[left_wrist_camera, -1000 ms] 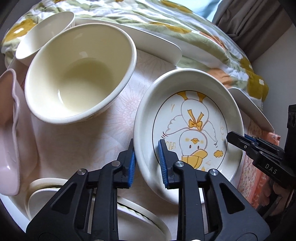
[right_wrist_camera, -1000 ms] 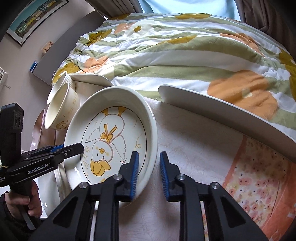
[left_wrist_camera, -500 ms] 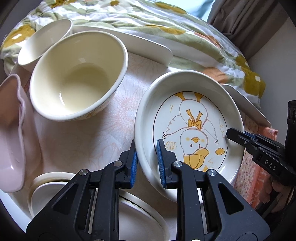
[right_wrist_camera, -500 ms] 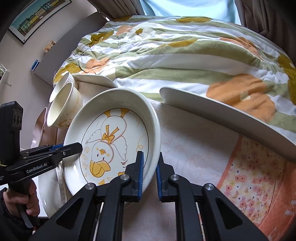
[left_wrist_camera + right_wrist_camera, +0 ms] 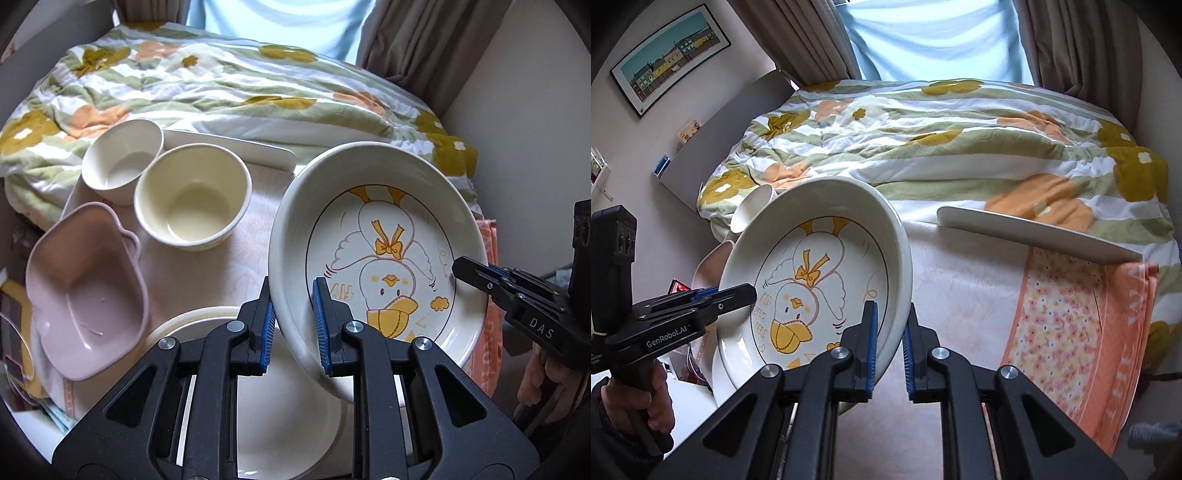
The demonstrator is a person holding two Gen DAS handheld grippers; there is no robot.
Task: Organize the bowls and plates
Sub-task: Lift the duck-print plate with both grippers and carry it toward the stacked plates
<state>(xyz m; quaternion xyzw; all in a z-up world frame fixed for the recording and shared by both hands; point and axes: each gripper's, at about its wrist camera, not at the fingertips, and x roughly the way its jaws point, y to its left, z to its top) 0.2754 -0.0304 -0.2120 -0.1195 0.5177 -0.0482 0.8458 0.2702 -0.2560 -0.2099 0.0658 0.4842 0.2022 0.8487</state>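
Duck plate (image 5: 388, 258) now lifted off desk (image 5: 979, 295) and tilted; a second ago it lay flat. Left gripper (image 5: 293, 317) jaws clamped on plate's left rim, right gripper (image 5: 889, 339) jaws clamped on opposite rim. Plate hangs above white plate stack (image 5: 288, 417) at near edge. Judged: early-to-mid task, plate not yet set down. Cream bowl (image 5: 192, 199), white bowl (image 5: 122, 162), pink dish (image 5: 85, 291) loose, unstacked.

Floral quilt (image 5: 942, 147), curtains (image 5: 1071, 40), framed picture (image 5: 670, 59)
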